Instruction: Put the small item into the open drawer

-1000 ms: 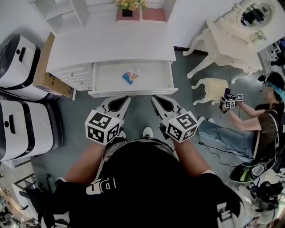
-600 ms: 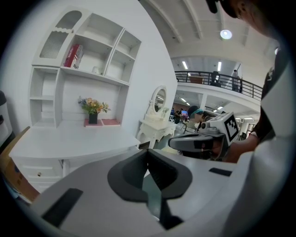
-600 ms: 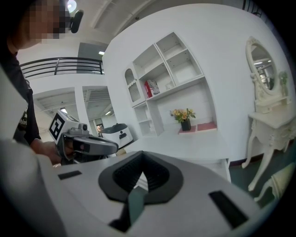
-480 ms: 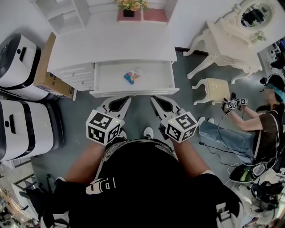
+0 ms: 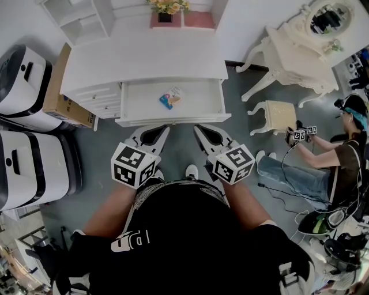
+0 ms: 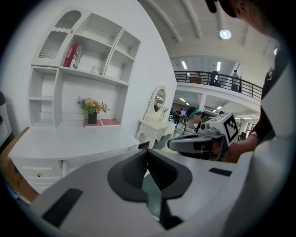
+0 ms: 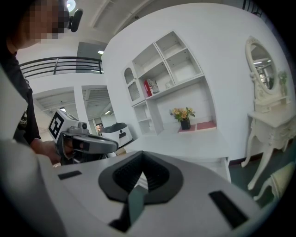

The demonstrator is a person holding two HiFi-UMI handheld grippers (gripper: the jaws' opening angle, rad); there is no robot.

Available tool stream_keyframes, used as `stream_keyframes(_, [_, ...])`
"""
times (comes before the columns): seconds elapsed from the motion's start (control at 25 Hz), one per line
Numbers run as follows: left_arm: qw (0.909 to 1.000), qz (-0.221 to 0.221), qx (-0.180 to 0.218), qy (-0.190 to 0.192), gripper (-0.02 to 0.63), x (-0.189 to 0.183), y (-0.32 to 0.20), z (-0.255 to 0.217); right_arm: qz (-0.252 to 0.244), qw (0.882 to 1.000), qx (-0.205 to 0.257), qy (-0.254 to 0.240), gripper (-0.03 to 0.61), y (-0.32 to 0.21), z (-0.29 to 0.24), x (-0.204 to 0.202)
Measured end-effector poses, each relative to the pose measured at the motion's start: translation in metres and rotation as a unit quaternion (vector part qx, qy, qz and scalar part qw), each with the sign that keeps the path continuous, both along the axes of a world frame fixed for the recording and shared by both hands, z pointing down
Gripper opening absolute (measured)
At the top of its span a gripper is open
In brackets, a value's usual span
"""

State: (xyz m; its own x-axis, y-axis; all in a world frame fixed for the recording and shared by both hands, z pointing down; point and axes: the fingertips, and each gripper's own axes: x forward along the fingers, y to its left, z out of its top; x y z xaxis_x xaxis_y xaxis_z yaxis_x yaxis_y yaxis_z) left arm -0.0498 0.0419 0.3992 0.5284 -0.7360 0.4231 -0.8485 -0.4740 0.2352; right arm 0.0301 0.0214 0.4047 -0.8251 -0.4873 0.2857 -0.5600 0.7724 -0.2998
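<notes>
The white desk (image 5: 144, 57) has its wide drawer (image 5: 199, 106) pulled open. In the drawer lies a small blue and orange packet (image 5: 170, 98). My left gripper (image 5: 158, 129) hovers just in front of the drawer's front edge, with its jaws shut and nothing in them. My right gripper (image 5: 203, 128) hangs beside it, also shut and empty. In the left gripper view the jaws (image 6: 149, 156) meet at their tips, and the right gripper (image 6: 199, 143) shows to the right. In the right gripper view the jaws (image 7: 140, 175) are together too, with the left gripper (image 7: 85, 143) at the left.
A flower pot (image 5: 166, 8) stands at the back of the desk. A cardboard box (image 5: 63, 95) and two white machines (image 5: 26, 75) are at the left. At the right are a white dressing table (image 5: 300, 52), a stool (image 5: 277, 115) and a seated person (image 5: 326, 164).
Both my grippers have stayed in place, shut. The seated person at the right has shifted the marker cubes in their hands a little.
</notes>
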Motion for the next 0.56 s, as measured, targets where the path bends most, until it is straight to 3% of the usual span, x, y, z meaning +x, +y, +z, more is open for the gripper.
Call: stream_keyframes(0.56, [1.0,-0.001,0.0,-0.003,0.015,0.0022,0.0049,0.0034,0.0,1.0,-0.001,0.001,0.008,0.005,0.0024,0.0013])
